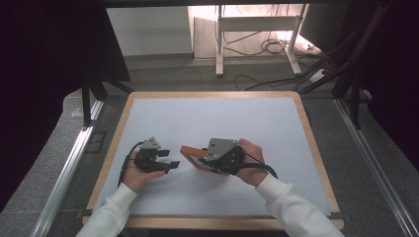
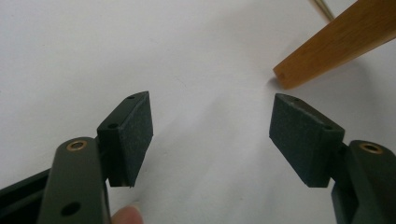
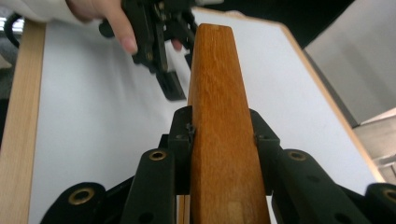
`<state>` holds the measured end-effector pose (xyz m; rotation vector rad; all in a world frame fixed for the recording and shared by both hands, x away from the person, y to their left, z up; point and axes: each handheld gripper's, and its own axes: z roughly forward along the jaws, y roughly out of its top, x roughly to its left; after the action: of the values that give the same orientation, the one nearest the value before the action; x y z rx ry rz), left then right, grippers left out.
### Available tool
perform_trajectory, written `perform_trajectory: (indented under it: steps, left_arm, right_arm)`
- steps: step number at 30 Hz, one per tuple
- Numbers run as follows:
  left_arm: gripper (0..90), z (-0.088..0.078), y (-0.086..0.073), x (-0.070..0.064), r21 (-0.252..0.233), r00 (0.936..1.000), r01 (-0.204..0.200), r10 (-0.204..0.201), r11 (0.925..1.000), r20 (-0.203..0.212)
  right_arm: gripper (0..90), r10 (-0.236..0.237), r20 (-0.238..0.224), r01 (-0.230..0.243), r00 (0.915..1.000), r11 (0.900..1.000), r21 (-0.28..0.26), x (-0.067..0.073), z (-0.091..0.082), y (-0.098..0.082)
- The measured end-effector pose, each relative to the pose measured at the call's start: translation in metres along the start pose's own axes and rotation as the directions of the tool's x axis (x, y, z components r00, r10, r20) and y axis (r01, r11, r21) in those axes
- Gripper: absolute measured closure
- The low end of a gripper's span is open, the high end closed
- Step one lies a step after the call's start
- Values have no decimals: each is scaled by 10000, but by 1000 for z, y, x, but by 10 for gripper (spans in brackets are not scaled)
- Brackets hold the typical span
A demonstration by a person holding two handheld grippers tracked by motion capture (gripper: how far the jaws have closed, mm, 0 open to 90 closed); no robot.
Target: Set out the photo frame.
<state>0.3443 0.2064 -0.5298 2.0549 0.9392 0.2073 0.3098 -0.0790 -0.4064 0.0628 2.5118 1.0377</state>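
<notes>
Bench (image 1: 276,118) with white top and pale wooden rim, seen from above, carrying 2 hand-held tools. Right tool (image 3: 223,135): its 2 black jaws are clamped on the flat sides of an orange-brown wooden frame piece (image 3: 215,121), which lies just left of that hand in the high view (image 1: 190,154). Left tool (image 2: 210,135): jaws spread wide apart, gripping nothing, low over the white surface, with the wooden piece's end (image 2: 336,42) near its tips.

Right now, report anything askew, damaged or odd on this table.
Nothing stands out. The right gripper is shut on a wooden piece, which looks intact; the left gripper is open beside its end, over the clean white table.
</notes>
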Motion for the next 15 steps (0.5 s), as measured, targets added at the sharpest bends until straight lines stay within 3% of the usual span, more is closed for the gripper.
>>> perform_trajectory:
  steps: [4,7,10,15]
  left_arm:
    - [298,1,0,0,41,10000,12,-12,10000,16]
    - [297,3,0,-1,87,10000,11,-11,10000,33]
    - [297,4,0,-1,151,10000,-43,42,9999,30]
    - [296,5,-1,-2,195,10000,-67,65,9998,68]
  right_arm:
    - [685,671,123,-669,9977,9976,-183,-14,-3,-11]
    - [668,1341,39,-1340,9910,9906,-260,-28,-4,-21]
    - [619,1421,478,-1414,9887,9898,-192,-36,-3,-28]
    - [583,1836,644,-1821,9809,9829,-275,-49,2,-34]
